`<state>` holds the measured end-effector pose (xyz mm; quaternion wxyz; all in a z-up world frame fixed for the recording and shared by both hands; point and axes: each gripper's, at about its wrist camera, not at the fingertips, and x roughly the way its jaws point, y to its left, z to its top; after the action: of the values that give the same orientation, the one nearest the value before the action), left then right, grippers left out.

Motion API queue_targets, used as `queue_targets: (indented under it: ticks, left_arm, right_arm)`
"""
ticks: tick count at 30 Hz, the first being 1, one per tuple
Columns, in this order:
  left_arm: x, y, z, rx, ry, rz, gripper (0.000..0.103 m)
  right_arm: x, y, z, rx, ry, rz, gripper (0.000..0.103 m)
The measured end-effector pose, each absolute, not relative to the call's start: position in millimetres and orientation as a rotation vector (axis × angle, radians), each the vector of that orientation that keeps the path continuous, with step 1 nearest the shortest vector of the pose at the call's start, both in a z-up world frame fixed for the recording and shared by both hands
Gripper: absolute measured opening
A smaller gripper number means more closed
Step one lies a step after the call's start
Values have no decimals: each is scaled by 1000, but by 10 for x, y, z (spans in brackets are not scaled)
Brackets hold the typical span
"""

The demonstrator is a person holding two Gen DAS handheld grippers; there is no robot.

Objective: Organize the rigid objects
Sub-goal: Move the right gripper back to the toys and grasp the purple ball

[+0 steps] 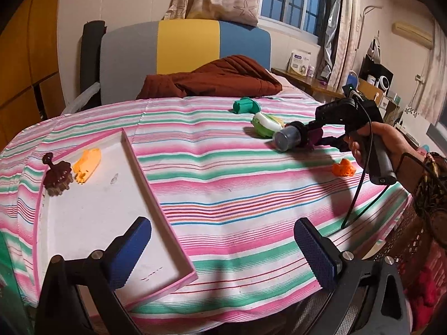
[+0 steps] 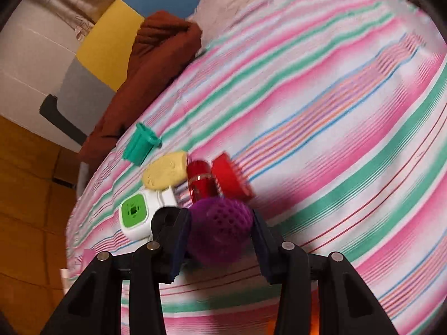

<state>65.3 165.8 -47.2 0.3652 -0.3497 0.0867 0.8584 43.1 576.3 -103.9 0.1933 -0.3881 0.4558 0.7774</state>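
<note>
Pink-rimmed and white inside, the shallow tray [image 1: 156, 195] lies at the lower left of the left wrist view on the striped bed sheet [image 1: 237, 178], holding a brown spiky toy [image 1: 57, 178] and a yellow piece [image 1: 86, 163] in its far upper-left corner, while the left gripper [image 1: 220, 254] stands wide and empty at the bottom edge. Further right lie a teal cup [image 1: 245, 105], a green-and-white gadget [image 1: 265, 124] and an orange toy [image 1: 344, 169]. In the right wrist view, the right gripper [image 2: 220, 229] is clamped narrow on a purple perforated ball [image 2: 219, 230] at lower centre.
</note>
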Motion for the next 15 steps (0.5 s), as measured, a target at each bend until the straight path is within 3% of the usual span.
queue_targets:
  ticks: [2,6,12,15]
  left_arm:
    - [650,1716,-499,-907,230,2196,103]
    - [648,1867,-532,-907,262,2175,103]
    - [599,2216,-528,-869,325,2149,103]
    - [495,2454,-517,-883,307,2129,103]
  right_arm:
    - [423,5757,-1048,-1080,1280,2190,34]
    - [466,5789,-988,-1044,1237,2195,33]
    - [565,5753,-849,-1099,949,2088,33]
    - [630,5772,-857,-1121,914,2034,33]
